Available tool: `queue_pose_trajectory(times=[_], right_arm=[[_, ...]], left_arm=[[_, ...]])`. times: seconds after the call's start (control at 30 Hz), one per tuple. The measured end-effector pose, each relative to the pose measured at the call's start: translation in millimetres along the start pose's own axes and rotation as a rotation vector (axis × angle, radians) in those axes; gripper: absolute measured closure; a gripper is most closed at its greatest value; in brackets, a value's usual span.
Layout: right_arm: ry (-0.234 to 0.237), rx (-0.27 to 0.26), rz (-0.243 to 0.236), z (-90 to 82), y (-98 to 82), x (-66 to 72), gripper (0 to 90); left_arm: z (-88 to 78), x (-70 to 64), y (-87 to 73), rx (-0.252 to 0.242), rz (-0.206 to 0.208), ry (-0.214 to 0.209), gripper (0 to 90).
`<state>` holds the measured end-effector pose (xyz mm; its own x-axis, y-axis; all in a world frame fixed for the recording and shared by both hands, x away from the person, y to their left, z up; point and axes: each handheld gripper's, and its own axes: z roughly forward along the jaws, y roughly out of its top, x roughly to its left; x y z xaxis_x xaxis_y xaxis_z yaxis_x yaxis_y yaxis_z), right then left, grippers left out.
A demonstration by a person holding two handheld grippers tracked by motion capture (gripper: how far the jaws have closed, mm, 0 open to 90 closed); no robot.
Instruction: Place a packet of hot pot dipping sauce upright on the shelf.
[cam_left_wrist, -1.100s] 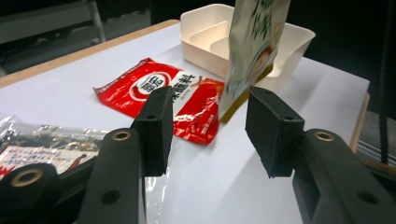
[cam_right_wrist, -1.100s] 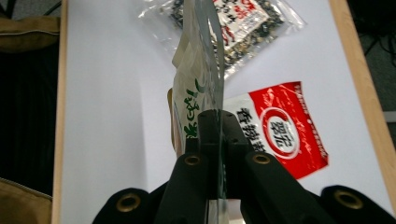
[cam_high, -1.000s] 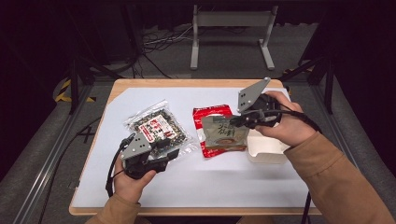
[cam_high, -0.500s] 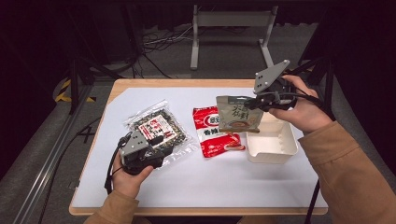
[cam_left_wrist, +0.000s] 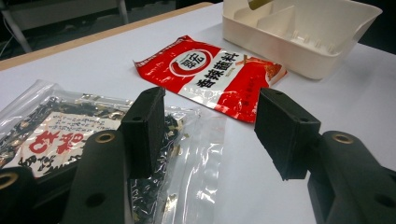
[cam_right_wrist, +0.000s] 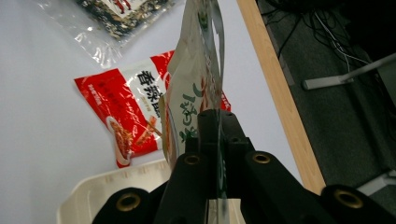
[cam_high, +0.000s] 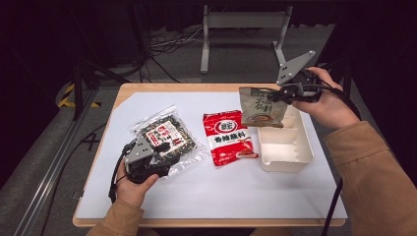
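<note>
My right gripper [cam_high: 273,96] [cam_right_wrist: 217,123] is shut on the edge of a beige snack packet [cam_high: 260,108] [cam_right_wrist: 191,88], which hangs upright in the air over the far end of the white tray [cam_high: 285,162]. A red seasoning packet [cam_high: 228,137] [cam_left_wrist: 219,77] lies flat mid-table. At the left lies a clear bag of dark flakes with a red-and-white label [cam_high: 164,135] [cam_left_wrist: 60,135]. My left gripper [cam_high: 169,160] [cam_left_wrist: 210,126] sits low over that bag's near right corner. Its jaws have just been opening, and the pads stand apart with only the bag's clear edge under them.
The white tray [cam_left_wrist: 303,56] [cam_right_wrist: 93,196] has inner dividers and stands right of the red packet [cam_right_wrist: 126,112]. A white sheet [cam_high: 206,196] covers the wooden table, with its far edge [cam_right_wrist: 275,88] close behind the raised packet. A metal stand [cam_high: 246,29] and cables lie on the floor beyond.
My right gripper has carried the beige packet up and to the far right, from above the red packet to above the tray. The left hand has barely shifted.
</note>
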<state>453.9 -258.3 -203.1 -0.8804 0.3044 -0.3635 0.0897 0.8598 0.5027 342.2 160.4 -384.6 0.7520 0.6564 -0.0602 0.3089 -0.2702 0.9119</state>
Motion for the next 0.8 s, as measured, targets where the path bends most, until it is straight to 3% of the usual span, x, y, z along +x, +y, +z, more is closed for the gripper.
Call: queue_pose_trajectory(times=[0.4, 0.8], right_arm=[[-0.063, 0.014, 0.006, -0.6, -23.2, -31.5, 89.6], [-0.088, 0.012, 0.008, 4.0, -41.4, -52.5, 89.5]], left_arm=[[-2.9, 3.3, -4.5, 0.014, -0.001, 0.010, 41.1], [-7.6, 6.3, -8.8, 0.029, -0.010, 0.024, 38.9]])
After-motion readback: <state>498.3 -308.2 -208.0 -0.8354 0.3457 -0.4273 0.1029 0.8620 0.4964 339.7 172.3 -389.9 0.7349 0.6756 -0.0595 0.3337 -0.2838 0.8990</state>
